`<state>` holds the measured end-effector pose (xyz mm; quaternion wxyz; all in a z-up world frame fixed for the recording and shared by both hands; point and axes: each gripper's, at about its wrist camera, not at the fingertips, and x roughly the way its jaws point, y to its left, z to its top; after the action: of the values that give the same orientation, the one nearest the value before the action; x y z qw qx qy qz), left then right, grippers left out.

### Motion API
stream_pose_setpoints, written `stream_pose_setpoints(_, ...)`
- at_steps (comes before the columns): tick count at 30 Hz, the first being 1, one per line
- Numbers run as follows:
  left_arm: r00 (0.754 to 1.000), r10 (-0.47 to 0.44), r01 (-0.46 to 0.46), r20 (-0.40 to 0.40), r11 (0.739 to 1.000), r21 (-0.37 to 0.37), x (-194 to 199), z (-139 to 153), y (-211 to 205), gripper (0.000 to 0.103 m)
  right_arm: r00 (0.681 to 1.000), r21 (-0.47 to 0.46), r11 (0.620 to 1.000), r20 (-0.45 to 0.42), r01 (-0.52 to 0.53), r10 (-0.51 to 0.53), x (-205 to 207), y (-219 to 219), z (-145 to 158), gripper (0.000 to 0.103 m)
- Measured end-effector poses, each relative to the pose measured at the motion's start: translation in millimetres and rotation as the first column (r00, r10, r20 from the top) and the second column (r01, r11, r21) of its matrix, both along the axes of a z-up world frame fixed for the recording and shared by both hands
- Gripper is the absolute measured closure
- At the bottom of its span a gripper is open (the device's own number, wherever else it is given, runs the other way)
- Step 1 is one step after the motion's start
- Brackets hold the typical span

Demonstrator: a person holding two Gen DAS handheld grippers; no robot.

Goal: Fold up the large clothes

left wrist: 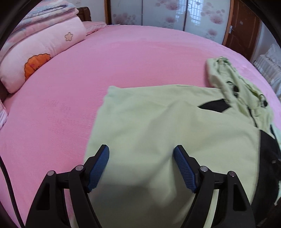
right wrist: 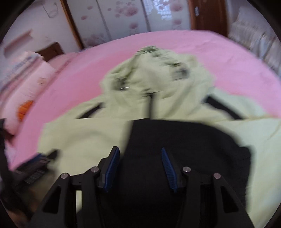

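Note:
A large pale green garment with black panels (left wrist: 158, 122) lies spread on the pink bed (left wrist: 87, 70). Its hood with a dark print (left wrist: 237, 84) lies crumpled at the far right. My left gripper (left wrist: 141, 152) is open and empty, just above the flat green left part. In the blurred right wrist view the garment (right wrist: 87, 136) fills the middle, with the hood (right wrist: 158, 75) bunched at the far end. My right gripper (right wrist: 139, 154) is open and empty over the black panel (right wrist: 184, 140). The left gripper (right wrist: 40, 163) shows at the lower left.
Folded pink quilts and pillows (left wrist: 40, 49) are stacked at the far left of the bed. A flowered wardrobe (left wrist: 158, 12) and a brown door (left wrist: 242, 28) stand beyond the bed. A white radiator-like object (left wrist: 268, 68) is at the right.

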<state>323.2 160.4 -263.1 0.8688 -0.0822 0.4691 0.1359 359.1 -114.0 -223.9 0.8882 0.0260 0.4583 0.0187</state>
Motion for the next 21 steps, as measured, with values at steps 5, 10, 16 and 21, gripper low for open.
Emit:
stream_pose_setpoints(5,1.000,0.029,-0.029,-0.001,0.998,-0.048,-1,-14,27,0.009,0.996,0.116,0.990,-0.058,0.078,-0.071,-9,-83,-11,0.103)
stream_pose_setpoints(10,0.999,0.034,-0.035,-0.012,0.999,-0.037,0,-15,28,0.007,0.997,0.087,0.994,-0.052,0.067,-0.062,-13,-75,-8,0.100)
stream_pose_setpoints(16,1.000,0.014,-0.014,-0.005,0.999,-0.037,-12,16,22,0.008,0.996,0.127,0.989,-0.036,0.081,-0.078,-26,-76,18,0.076)
stream_pose_setpoints(21,0.999,-0.007,0.010,0.043,0.998,-0.064,-38,63,14,0.007,0.996,0.149,0.986,0.016,0.080,-0.083,-59,-83,58,0.073)
